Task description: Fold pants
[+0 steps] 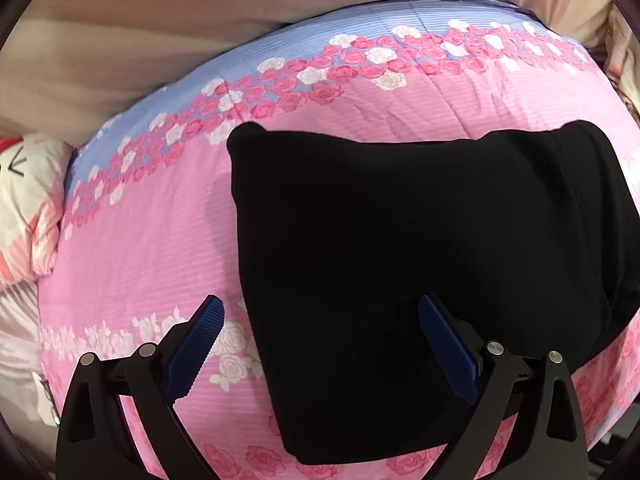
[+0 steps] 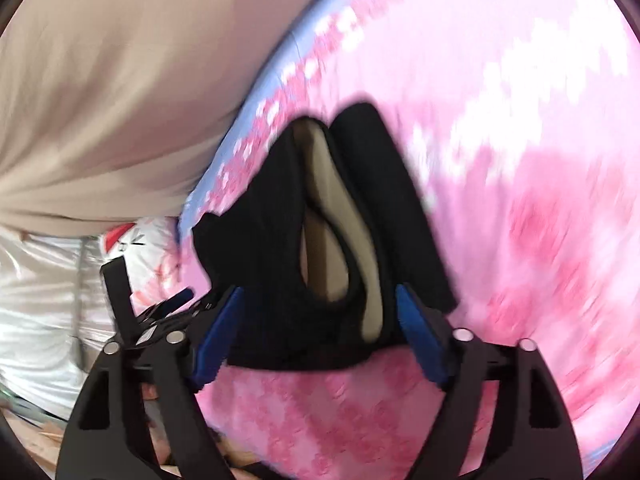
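The left gripper (image 1: 320,320) stands with its jaws spread wide and nothing pinched; its ribbed blue pads (image 1: 198,344) sit low in the left wrist view, one over the pink cover and the other over black cloth. It points steeply down, black arms splaying out to the bottom corners. Between and above the pads lie the black pants (image 1: 420,264), folded into a thick, roughly square block that fills the centre and right of the frame; their left edge runs straight down the middle, their lower edge crosses near the bottom. To the left of that edge is open cover, wide and flat.

The right gripper (image 2: 318,320) is likewise parted, its pads apart with a bunched end of the pants (image 2: 272,240) sitting between them, whether touched I cannot tell; this view is smeared. A tan lining (image 2: 332,216) shows inside the opening of the dark fabric. The left gripper (image 2: 160,304) shows at lower left.

The bedcover (image 1: 140,260) is pink with fine horizontal ribbing, bands of pink and white roses, and a pale blue strip toward the upper left. Beyond its far edge hangs a beige curtain-like cloth (image 1: 160,20). At the left edge lies a white and coral printed pillow (image 1: 32,208)
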Demonstrator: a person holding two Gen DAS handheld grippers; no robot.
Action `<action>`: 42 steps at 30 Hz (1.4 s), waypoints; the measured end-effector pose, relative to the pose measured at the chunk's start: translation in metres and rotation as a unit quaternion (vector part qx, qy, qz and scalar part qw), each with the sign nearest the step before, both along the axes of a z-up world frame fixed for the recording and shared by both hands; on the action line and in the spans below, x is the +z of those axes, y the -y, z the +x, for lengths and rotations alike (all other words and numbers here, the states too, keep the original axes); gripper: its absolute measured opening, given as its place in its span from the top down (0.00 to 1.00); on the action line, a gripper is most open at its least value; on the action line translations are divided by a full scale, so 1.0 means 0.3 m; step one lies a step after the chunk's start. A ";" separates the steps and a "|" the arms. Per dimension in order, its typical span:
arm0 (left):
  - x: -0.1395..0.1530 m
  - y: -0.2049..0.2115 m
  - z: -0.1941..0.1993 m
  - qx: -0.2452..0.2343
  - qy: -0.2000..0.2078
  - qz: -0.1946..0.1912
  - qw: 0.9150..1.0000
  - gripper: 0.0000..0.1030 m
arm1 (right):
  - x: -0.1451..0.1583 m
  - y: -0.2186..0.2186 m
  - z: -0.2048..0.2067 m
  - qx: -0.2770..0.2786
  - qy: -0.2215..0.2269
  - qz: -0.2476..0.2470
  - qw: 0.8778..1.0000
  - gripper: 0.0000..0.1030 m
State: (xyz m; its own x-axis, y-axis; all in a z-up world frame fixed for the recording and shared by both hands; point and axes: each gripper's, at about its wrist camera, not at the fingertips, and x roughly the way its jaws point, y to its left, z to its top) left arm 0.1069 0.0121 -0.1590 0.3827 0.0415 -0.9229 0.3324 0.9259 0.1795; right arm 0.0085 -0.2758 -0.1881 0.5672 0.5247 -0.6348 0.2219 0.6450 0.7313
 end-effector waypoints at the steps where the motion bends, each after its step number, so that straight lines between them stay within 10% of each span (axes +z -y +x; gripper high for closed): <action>1: -0.004 -0.009 0.002 0.004 -0.003 -0.006 1.000 0.06 | 0.002 0.009 0.034 0.007 -0.002 -0.006 1.000 0.25; 7: -0.034 -0.035 0.012 0.021 -0.020 -0.036 0.999 0.05 | 0.012 -0.055 0.242 0.092 -0.007 -0.148 0.985 0.25; 9: -0.024 -0.052 0.019 0.036 -0.029 -0.048 0.998 0.05 | -0.023 -0.074 0.278 0.123 -0.031 -0.195 0.973 0.43; 11: 0.001 -0.064 0.017 0.045 -0.017 -0.050 0.998 0.05 | 0.019 -0.042 0.263 0.121 -0.017 -0.212 0.970 0.91; 12: 0.020 -0.070 0.014 0.048 -0.006 -0.046 0.998 0.05 | 0.073 0.000 0.235 0.101 0.001 -0.189 0.977 0.93; 17: -0.001 -0.083 0.020 0.043 -0.008 -0.031 0.999 0.05 | -0.064 0.123 0.194 0.083 -0.045 -0.211 0.973 0.86; 19: -0.062 -0.081 0.033 0.048 -0.028 -0.026 0.998 0.05 | -0.010 0.186 0.187 0.034 -0.059 -0.173 0.983 0.67; 22: -0.034 -0.098 0.043 0.058 -0.024 -0.032 0.997 0.05 | 0.157 0.209 0.126 -0.021 0.025 -0.178 0.983 0.67; 27: -0.041 -0.144 0.038 0.065 -0.024 -0.020 0.997 0.05 | 0.188 -0.030 0.252 0.113 0.053 -0.169 0.978 0.70; 30: -0.057 -0.167 0.035 0.072 -0.030 -0.037 0.996 0.05 | -0.070 -0.148 0.381 0.167 -0.018 -0.224 0.960 0.75; 35: -0.044 -0.147 0.032 0.060 -0.019 -0.017 0.998 0.05 | 0.160 -0.230 0.408 0.144 0.055 -0.180 0.972 0.74; 42: -0.034 -0.167 0.007 0.075 -0.018 -0.024 0.997 0.05 | -0.048 -0.633 0.606 0.309 0.003 -0.242 0.920 0.77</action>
State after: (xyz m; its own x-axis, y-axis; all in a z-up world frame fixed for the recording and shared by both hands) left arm 0.1088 0.0622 -0.1693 0.3415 0.0509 -0.9385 0.1942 0.9732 0.1235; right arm 0.1903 -0.0860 -0.2025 0.2603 0.4046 -0.8766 -0.3005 0.8968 0.3247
